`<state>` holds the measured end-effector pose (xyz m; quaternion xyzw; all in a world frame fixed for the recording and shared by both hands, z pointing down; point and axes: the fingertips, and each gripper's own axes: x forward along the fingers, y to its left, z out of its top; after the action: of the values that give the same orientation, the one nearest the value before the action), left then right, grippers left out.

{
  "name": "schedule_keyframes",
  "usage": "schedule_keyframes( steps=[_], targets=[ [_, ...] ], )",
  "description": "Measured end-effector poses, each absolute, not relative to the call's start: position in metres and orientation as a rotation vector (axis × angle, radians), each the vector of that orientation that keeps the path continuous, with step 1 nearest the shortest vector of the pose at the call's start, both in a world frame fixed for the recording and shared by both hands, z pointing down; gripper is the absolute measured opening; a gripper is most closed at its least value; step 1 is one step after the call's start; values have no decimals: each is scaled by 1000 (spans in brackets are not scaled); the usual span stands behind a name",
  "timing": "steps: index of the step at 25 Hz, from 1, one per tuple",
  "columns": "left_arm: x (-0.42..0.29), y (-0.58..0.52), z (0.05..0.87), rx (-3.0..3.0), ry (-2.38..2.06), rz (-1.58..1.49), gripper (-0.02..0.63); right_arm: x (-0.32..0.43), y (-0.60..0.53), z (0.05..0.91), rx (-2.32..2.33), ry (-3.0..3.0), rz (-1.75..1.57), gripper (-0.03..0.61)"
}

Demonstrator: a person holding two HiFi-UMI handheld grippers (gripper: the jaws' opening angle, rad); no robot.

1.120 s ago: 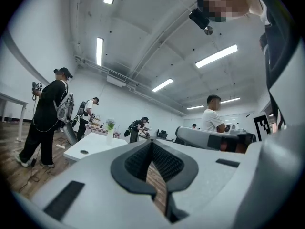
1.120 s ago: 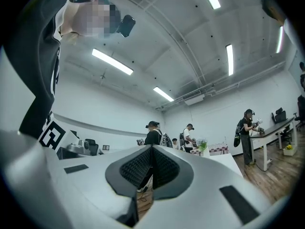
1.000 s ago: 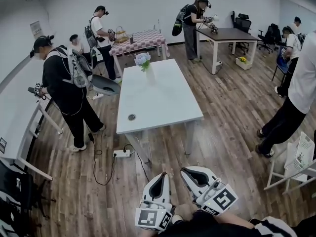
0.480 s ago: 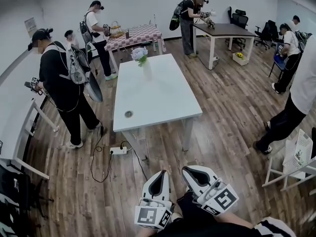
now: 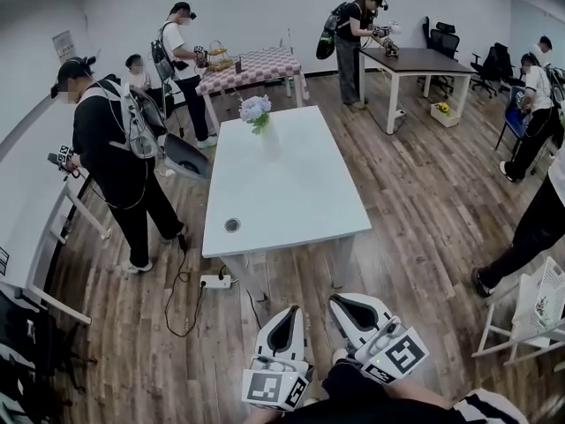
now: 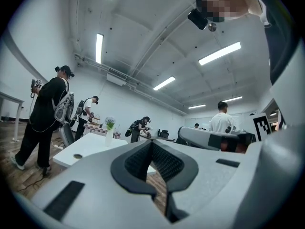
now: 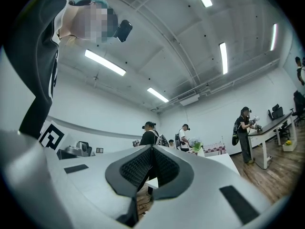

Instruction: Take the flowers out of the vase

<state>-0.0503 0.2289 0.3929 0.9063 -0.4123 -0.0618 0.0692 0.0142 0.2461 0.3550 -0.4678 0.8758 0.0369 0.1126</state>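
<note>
Facing distant flowers [image 5: 255, 109] — left tongs [image 5: 289, 314], right tongs [image 5: 341, 305].

The vase [image 5: 270, 141] under the flowers [image 5: 255, 109] is too small for detail.

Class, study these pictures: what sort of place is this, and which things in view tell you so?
Probably an office-style workroom used for recording sessions: a long white table, office chairs by the far wall, and several people wearing headsets and backpacks.
</note>
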Motion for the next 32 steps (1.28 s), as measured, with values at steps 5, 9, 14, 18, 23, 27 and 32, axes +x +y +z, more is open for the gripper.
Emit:
schedule_keyframes(
  steps=[5, 9, 14, 18, 23, 27, 32],
  targets=[
    [-20, 181, 383, 2733, -1271, -217, 5, 43, 198, 345, -1335, 2587, 126, 20],
    [2, 152, 372, 2733, -1302, -241, 5, 64, 169, 342, -1307, 2604, 118, 20],
    [11, 128, 371, 2714, -1359, -257, 5, 79, 138, 346, -1281, 2615, 78, 20],
    [11, 118, 374, 2695, -1373, -240, 5, 80, 123, 350, -1258, 2630, 45, 20],
    [16, 105, 374, 2694, -1377, -231, 5, 80, 111, 351, -1233, 2649, 46, 20],
    [17, 98, 368, 2700, -1393, -242, 5, 83, 104, 348, -1223, 2645, 50, 20],
    [18, 95, 372, 2684, -1424, -242, 5, 87, 103, 350, -1196, 2658, 49, 20]
  ],
)
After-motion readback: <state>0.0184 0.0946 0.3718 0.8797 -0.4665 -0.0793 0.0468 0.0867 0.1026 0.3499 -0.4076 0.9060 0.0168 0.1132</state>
